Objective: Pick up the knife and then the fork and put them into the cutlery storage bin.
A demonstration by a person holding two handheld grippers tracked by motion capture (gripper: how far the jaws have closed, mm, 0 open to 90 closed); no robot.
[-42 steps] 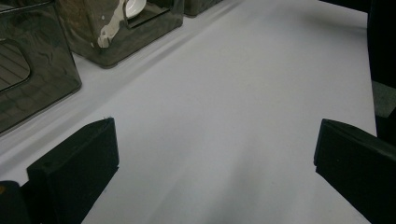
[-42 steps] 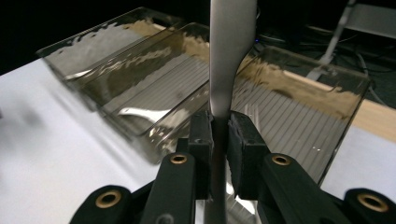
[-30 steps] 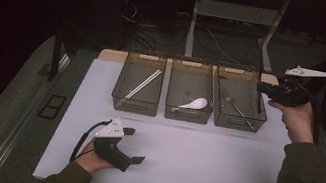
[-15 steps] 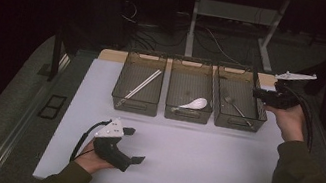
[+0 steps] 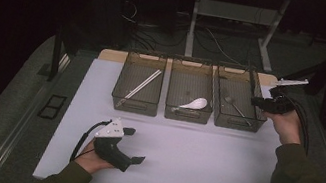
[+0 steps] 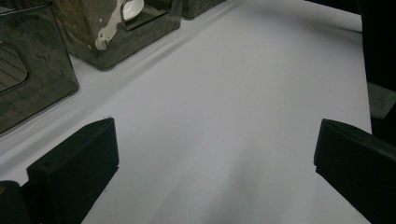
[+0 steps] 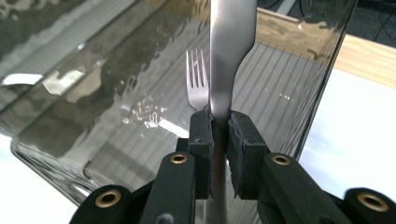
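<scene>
We found the right claw [image 7: 219,126] clamped on a metal utensil handle [image 7: 229,56], which ran straight out from the pads along the claw's own line. The claw hung at the right rim of the right bin [image 5: 239,105], 1 of 3 on the tabletop [image 5: 200,159]. A fork [image 7: 197,79] lay inside, just beyond the pads, its long axis roughly parallel to the handle. The left claw [image 6: 210,172] rested apart and empty, well away.

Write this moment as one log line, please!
right claw: gripping metal utensil over right bin | left claw: open, empty, over table
</scene>
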